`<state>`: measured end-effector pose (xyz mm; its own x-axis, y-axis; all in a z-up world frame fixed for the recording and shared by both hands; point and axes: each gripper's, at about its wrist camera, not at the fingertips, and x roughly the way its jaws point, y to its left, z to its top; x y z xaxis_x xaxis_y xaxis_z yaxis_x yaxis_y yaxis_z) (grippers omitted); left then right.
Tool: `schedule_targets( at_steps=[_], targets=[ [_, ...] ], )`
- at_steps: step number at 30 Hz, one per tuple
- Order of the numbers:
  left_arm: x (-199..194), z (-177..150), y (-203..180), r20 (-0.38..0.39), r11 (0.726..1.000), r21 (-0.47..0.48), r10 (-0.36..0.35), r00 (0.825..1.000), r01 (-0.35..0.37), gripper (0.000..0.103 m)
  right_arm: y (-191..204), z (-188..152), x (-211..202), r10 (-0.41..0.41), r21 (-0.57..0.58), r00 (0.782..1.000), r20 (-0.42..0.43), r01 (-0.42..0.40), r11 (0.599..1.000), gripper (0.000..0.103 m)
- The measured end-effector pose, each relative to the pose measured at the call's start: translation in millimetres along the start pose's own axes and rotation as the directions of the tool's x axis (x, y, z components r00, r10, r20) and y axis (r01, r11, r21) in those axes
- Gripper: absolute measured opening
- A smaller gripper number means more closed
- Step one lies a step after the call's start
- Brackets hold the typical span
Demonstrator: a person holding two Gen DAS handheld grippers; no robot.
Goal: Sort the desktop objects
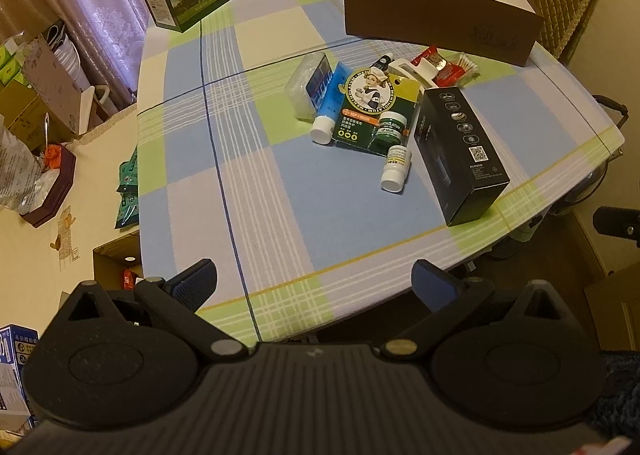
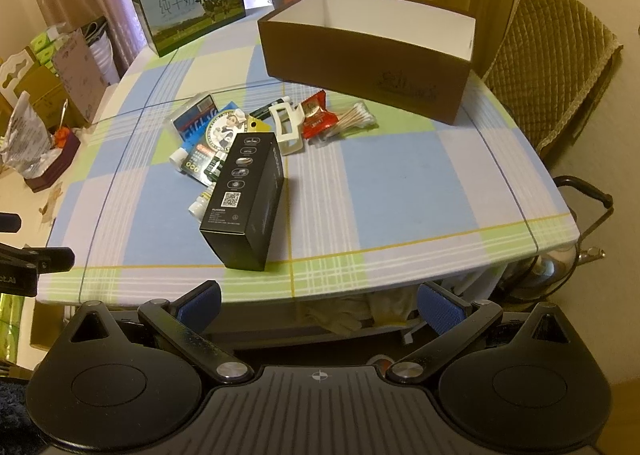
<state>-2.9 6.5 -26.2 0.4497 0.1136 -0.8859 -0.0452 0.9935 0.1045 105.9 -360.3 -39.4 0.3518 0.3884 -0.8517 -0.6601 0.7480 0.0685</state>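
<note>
Left gripper (image 1: pixel 314 287): at the bottom of the left wrist view, fingers spread wide and released, nothing between them; it hangs above the near edge of the table.
Right gripper (image 2: pixel 320 305): at the bottom of the right wrist view, fingers also spread wide, holding nothing, in front of the table edge.
Table (image 2: pixel 400 191): covered with a checked cloth in blue, green and white, filling the middle of both views.
Brown box (image 2: pixel 372 51): open, white inside, upper right of the right wrist view, behind the pile.
Pile of small objects: in the centre of the table, well apart from both grippers.
Black box (image 2: pixel 244 203): lying flat, nearest to the grippers, just beside the green card.
Green card (image 1: pixel 372 111): blister pack with a small green jar, partly over the blue tube (image 1: pixel 330 105).
White bottle (image 1: pixel 396 169): on its side, between green card and black box.
White clip (image 2: pixel 286 131): beside the red packet (image 2: pixel 314 115) and the cotton swabs (image 2: pixel 356 119).
Milk carton (image 2: pixel 188 3): upper left, at the far table corner.
</note>
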Motion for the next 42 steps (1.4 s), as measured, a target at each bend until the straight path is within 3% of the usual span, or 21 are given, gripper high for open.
schedule_targets(
  at_steps=[7,8,42],
  targets=[
    [2.4,1.7,-0.1,-0.006,1.000,-0.006,0.000,1.000,0.000,0.102,0.2,1.8,2.1,0.001,-0.001,1.000,-0.004,-0.001,1.000,0.101],
    [2.7,1.8,0.0,-0.028,0.988,-0.134,0.069,0.997,-0.072,0.102,0.3,2.2,2.5,0.001,-0.002,1.000,-0.004,-0.001,1.000,0.101],
    [22.3,14.4,12.3,-0.042,0.986,-0.149,0.068,0.997,-0.073,0.102,9.6,24.3,30.1,0.036,0.031,0.998,-0.045,-0.035,0.999,0.101]
  ],
)
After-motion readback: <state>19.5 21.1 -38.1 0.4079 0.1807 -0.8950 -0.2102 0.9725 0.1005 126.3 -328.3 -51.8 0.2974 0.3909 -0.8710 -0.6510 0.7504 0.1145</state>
